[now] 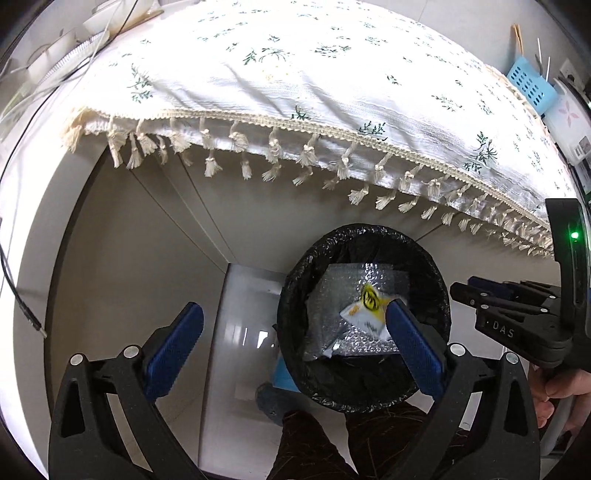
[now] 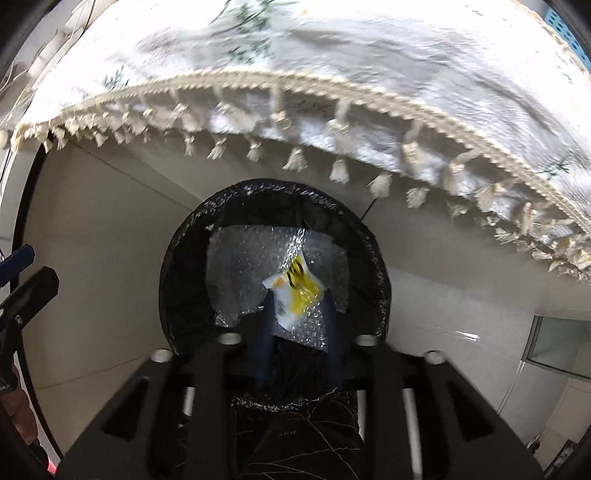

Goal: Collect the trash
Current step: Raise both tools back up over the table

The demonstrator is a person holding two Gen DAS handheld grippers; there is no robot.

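Note:
A round bin lined with a black bag [image 1: 364, 391] [image 2: 184, 295] stands on the floor below the table edge. Inside lie bubble wrap [image 1: 332, 295] [image 2: 243, 266] and a white and yellow wrapper [image 1: 365, 306] [image 2: 295, 291]. My left gripper [image 1: 291, 332] is open and empty above the bin's left side. My right gripper [image 2: 297, 328] is over the bin with its blue fingers [image 2: 267, 332] a small gap apart; the wrapper lies between and beyond the tips, seemingly loose. The right gripper also shows in the left wrist view [image 1: 480, 291].
A table with a white floral, tasselled cloth [image 1: 295, 92] [image 2: 369, 74] overhangs the bin. A blue basket [image 1: 528, 83] and white bowls [image 1: 103, 18] sit at its far edges. Beige cabinet fronts [image 1: 147, 240] stand behind the bin. My legs [image 1: 314, 443] are beside it.

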